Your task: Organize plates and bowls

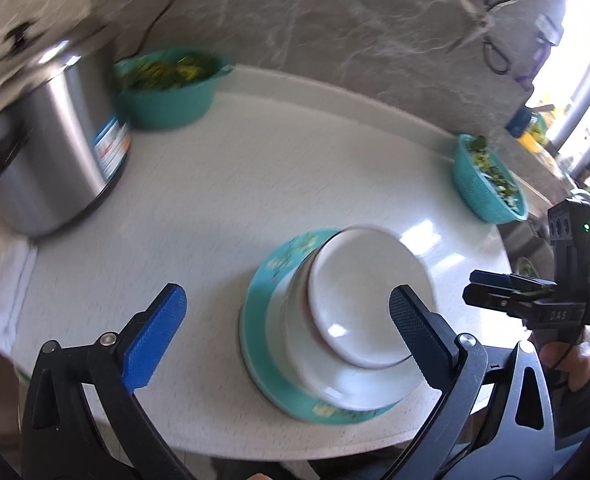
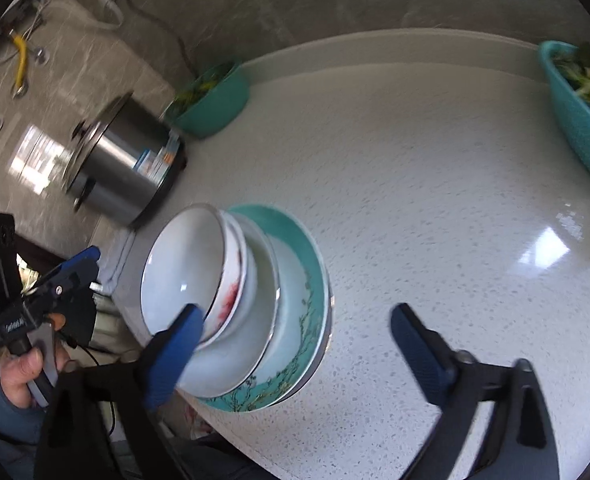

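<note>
A stack stands near the front edge of the white counter [image 1: 255, 184]: a teal flowered plate [image 1: 263, 360] at the bottom, a white plate [image 1: 375, 384] on it, then white bowls [image 1: 359, 292] on top. In the right wrist view the teal plate [image 2: 299, 344] carries the white plate [image 2: 247, 344] and the top bowl [image 2: 179, 276], one bowl with a red flower. My left gripper [image 1: 283, 332] is open and empty, straddling the stack's left side. My right gripper [image 2: 295, 356] is open and empty, its left finger [image 2: 175, 356] in front of the bowls.
A steel cooker pot [image 1: 55, 152] stands at the back left on a white cloth. A teal basin of greens [image 1: 167, 88] sits behind it. A teal basket of greens [image 1: 491, 180] sits at the right. A marble wall backs the counter.
</note>
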